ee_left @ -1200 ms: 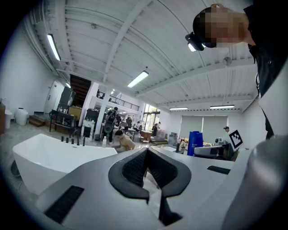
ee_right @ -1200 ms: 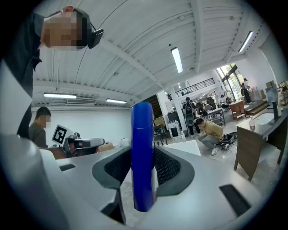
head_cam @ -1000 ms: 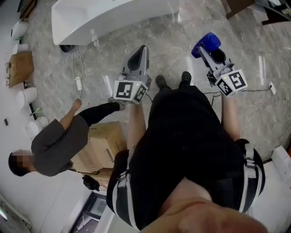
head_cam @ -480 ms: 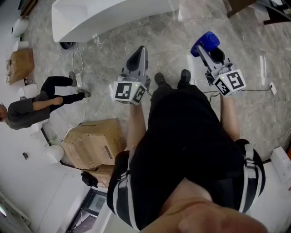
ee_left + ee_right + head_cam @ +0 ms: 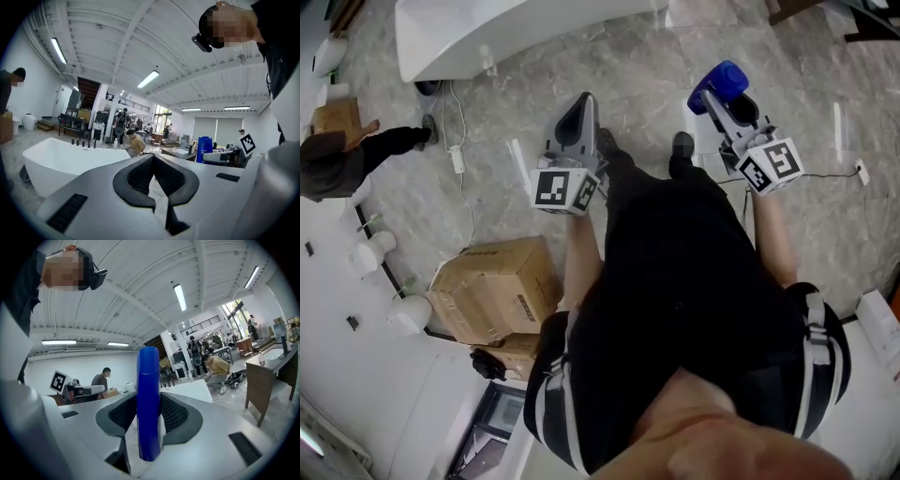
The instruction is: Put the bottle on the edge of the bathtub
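- Blue bottle [image 5: 724, 81] is being clamped upright in the right gripper [image 5: 149, 398], at one o'clock.
- Left gripper [image 5: 153, 157] is being held clenched, empty, with the bathtub [image 5: 469, 42] at eleven o'clock.

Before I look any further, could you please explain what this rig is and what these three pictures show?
There is no robot: a person holds a two-jaw gripper in each hand. The head view looks down from a camera on their head onto a marble floor, with a white bathtub ahead and a cardboard box at the left. The other two pictures come from cameras riding on the grippers. The left gripper is shut and empty; the right gripper clamps a blue bottle.
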